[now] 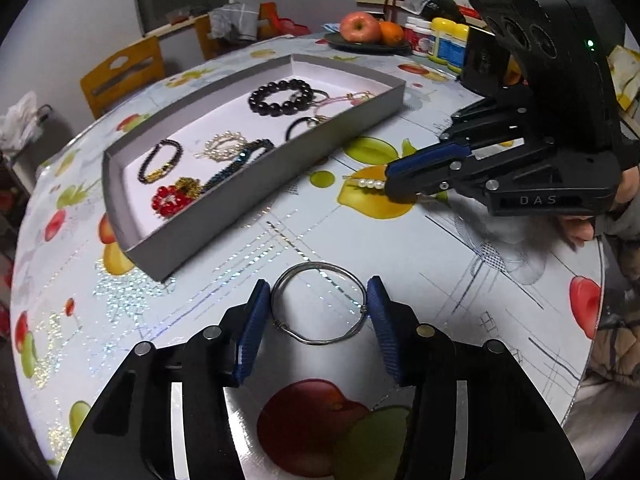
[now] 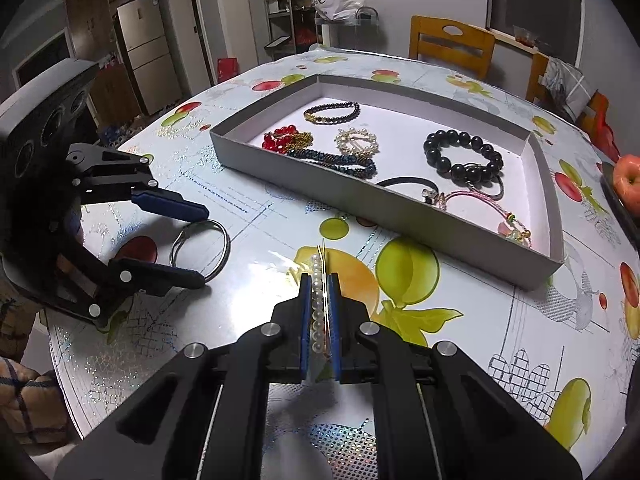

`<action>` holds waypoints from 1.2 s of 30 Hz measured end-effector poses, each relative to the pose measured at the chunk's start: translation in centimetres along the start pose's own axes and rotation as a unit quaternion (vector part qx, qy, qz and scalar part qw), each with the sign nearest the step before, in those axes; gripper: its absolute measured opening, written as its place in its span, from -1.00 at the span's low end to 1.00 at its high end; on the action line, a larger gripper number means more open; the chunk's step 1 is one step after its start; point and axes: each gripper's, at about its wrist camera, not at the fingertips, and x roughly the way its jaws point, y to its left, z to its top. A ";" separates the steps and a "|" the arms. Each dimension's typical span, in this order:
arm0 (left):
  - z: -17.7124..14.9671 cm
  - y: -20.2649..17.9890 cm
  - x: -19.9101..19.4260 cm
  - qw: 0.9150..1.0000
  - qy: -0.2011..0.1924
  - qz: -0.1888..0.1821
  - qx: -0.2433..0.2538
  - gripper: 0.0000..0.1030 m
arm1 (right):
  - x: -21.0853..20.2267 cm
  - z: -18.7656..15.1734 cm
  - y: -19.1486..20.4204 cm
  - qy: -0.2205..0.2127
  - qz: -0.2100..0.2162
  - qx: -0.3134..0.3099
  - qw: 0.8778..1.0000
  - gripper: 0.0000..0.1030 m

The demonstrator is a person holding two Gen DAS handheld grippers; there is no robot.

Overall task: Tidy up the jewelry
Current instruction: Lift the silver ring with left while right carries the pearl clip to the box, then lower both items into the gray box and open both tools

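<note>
Left tongs (image 1: 318,306): spread wide, low over the worktop (image 1: 440,264) near its front edge, straddling a silver wire bangle (image 1: 319,308) that lies flat between the blue pads; contact with the pads cannot be told.

Right tongs (image 2: 320,312): closed narrow on a pearl hair pin (image 2: 317,300), gripped lengthwise, its tip projecting past the fingertips.

Grey tray (image 2: 384,200): farther in on the worktop, holding black bead bracelet (image 2: 464,156), pearl piece (image 2: 356,140), red bead piece (image 2: 278,140).
</note>
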 end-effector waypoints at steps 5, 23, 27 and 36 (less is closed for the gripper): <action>0.6 0.9 -1.5 0.999 -0.020 0.009 -0.033 0.00 | -1.0 0.3 -0.1 -0.011 -0.003 0.001 1.000 -0.85; 7.1 1.8 -7.0 0.991 -0.102 0.052 -0.065 0.00 | -6.7 4.6 -1.7 -0.079 -0.029 -0.002 0.996 -0.85; 8.8 2.3 -6.2 0.991 -0.105 0.053 -0.071 0.00 | -7.5 6.0 -3.2 -0.091 -0.042 0.008 0.995 -0.85; 11.6 2.9 -1.9 0.990 -0.106 0.037 -0.090 0.00 | -6.9 7.5 -7.1 -0.110 -0.056 0.055 0.991 -0.85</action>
